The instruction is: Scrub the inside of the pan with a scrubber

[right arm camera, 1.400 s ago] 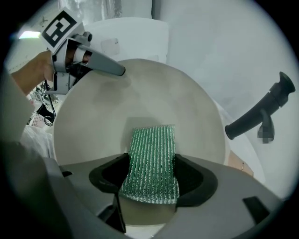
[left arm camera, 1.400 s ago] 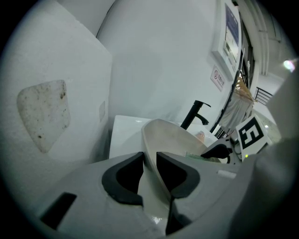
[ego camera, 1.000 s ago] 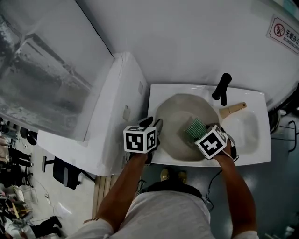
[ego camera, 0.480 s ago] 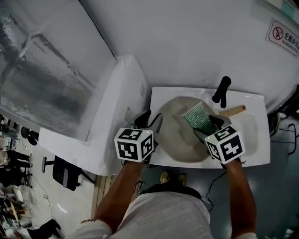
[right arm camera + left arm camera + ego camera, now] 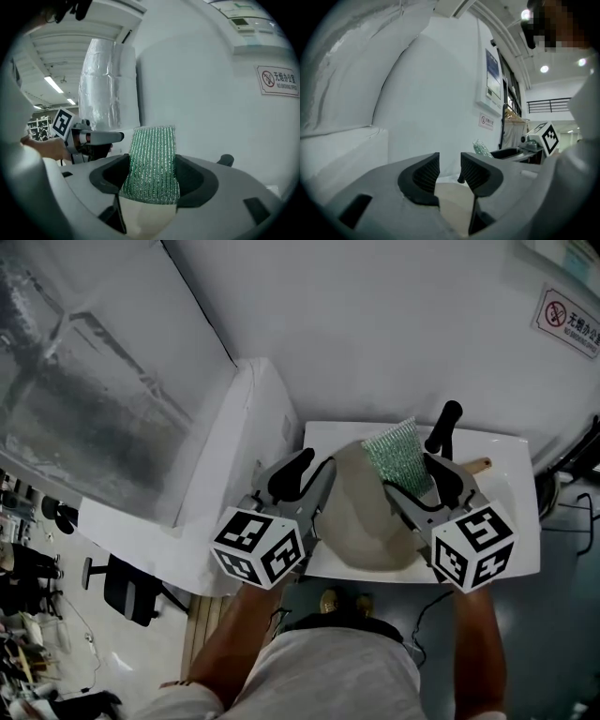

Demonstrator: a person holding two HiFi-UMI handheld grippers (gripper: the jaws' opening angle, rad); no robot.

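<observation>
Pan sits in the sink. My right tool grips the green scrubber, above the pan's far rim. My left tool is wide, jaws just been closing, nothing between them.

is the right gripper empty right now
No, the right gripper has a green scrubber clamped between its fingers.
</observation>
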